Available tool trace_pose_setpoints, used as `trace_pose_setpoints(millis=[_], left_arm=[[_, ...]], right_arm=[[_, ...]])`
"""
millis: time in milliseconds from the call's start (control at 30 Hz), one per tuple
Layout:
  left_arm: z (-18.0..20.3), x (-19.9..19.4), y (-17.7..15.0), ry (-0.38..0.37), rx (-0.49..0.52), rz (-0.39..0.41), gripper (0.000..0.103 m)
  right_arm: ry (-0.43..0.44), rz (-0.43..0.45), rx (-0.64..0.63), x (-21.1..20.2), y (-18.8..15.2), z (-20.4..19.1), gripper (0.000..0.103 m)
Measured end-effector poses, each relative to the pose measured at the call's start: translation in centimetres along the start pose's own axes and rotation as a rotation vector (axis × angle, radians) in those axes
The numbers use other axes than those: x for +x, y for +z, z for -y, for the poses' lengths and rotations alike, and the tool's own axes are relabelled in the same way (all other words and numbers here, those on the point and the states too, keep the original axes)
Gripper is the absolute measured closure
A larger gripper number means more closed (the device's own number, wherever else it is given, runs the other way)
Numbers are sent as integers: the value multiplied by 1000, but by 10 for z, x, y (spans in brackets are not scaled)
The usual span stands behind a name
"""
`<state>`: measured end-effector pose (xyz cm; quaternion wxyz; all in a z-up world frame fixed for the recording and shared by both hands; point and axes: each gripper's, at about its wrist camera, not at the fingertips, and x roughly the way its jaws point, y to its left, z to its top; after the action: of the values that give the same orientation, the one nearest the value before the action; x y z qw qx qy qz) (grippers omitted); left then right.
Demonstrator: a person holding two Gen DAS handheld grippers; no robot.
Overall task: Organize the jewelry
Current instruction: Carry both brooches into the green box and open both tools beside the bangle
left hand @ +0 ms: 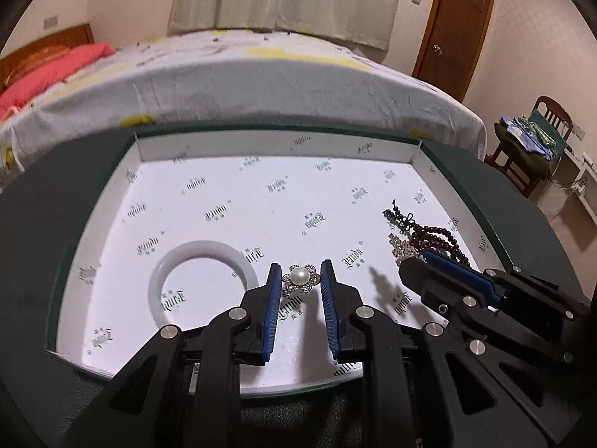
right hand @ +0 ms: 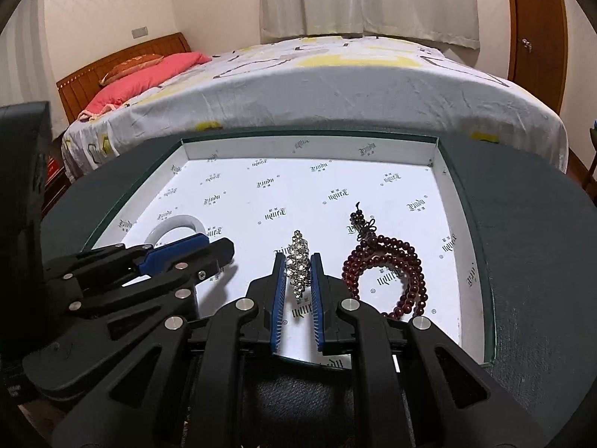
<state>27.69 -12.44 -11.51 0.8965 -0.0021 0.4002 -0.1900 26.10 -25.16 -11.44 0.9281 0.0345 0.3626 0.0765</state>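
A shallow white-lined tray (left hand: 261,151) (right hand: 309,147) with printed logos sits on a dark round table. My left gripper (left hand: 301,264) is shut on a pearl flower brooch (left hand: 299,277), held at the fingertips just above the tray floor. A white bangle (left hand: 209,248) (right hand: 179,221) lies to its left. My right gripper (right hand: 298,255) is shut on a rhinestone ornament (right hand: 297,242) that stands upright between its pads. A dark red bead necklace (right hand: 388,261) (left hand: 440,239) lies coiled to the right. Each gripper shows in the other's view: the right gripper (left hand: 414,261), the left gripper (right hand: 224,248).
The dark table (left hand: 56,194) ends just beyond the tray, with a bed (right hand: 335,86) behind it. A wooden chair piled with cloth (left hand: 537,134) stands at the right near a door (left hand: 459,26). A dark upright object (right hand: 22,156) rises at the table's left.
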Motion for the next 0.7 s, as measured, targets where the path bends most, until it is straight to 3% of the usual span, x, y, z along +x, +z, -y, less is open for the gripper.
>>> trace_pose_setpoints(millis=[333,700], left_arm=[[-2,7,1,-2,-21,-37,79],[-1,3,0,6,-15,-24,61]], right_arm=[[2,-28,13,7,2,3,88],[-38,3,22,-2,0,8,84]])
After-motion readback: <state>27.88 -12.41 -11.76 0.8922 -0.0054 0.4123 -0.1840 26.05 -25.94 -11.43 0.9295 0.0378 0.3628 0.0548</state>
